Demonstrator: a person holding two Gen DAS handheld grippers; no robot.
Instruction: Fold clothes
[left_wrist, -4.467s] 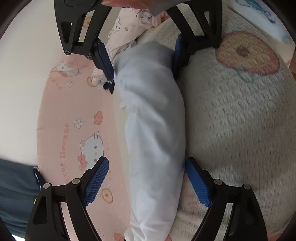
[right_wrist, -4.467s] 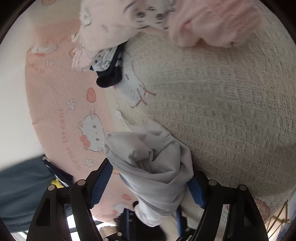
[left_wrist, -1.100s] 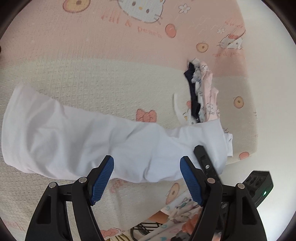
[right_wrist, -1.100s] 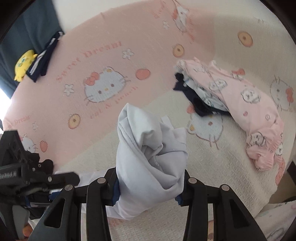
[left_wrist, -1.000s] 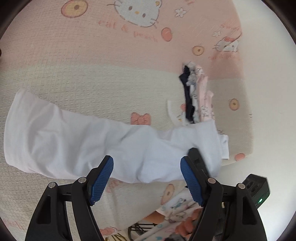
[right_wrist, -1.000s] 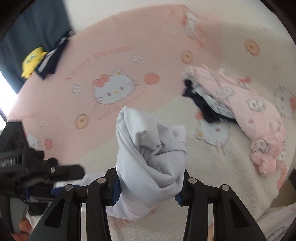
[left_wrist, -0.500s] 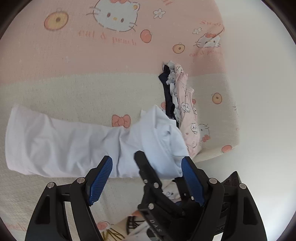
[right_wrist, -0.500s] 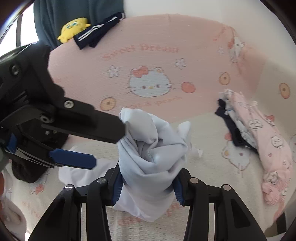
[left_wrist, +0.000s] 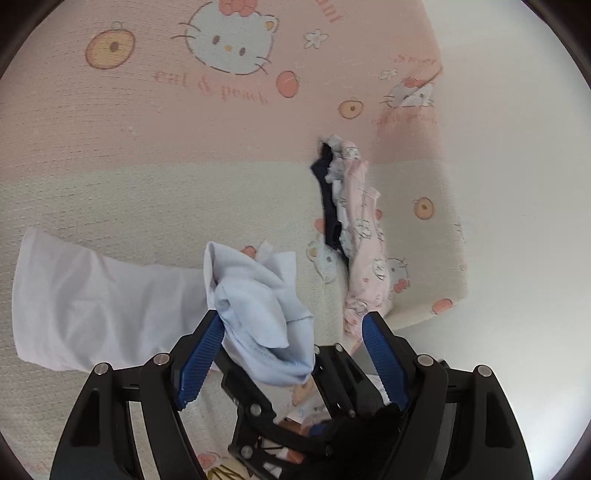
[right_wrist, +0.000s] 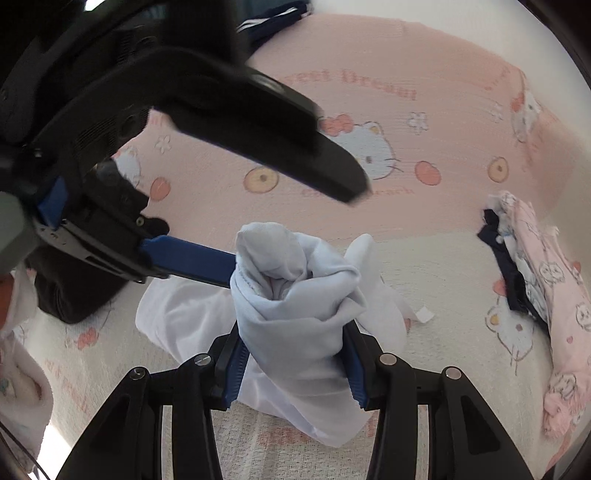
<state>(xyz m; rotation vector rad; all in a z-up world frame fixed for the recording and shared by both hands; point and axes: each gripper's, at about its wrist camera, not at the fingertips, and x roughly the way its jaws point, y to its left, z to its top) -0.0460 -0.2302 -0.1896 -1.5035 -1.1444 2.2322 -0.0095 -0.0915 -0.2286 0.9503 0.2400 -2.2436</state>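
Each hand-held gripper is a black plastic frame of two angular, hollowed-out arms joined with round silver screw heads. The left hand-held gripper (left_wrist: 291, 354) carries ribbed blue pads on the inner faces of its fingers (left_wrist: 382, 360). The right hand-held gripper (right_wrist: 293, 365) is built alike, with the same blue ribbed pads and silver screws on black struts.

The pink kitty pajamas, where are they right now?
In the right wrist view the pink pajamas lie at the right edge of the blanket, beside a dark navy garment, apart from the bunched light blue garment.
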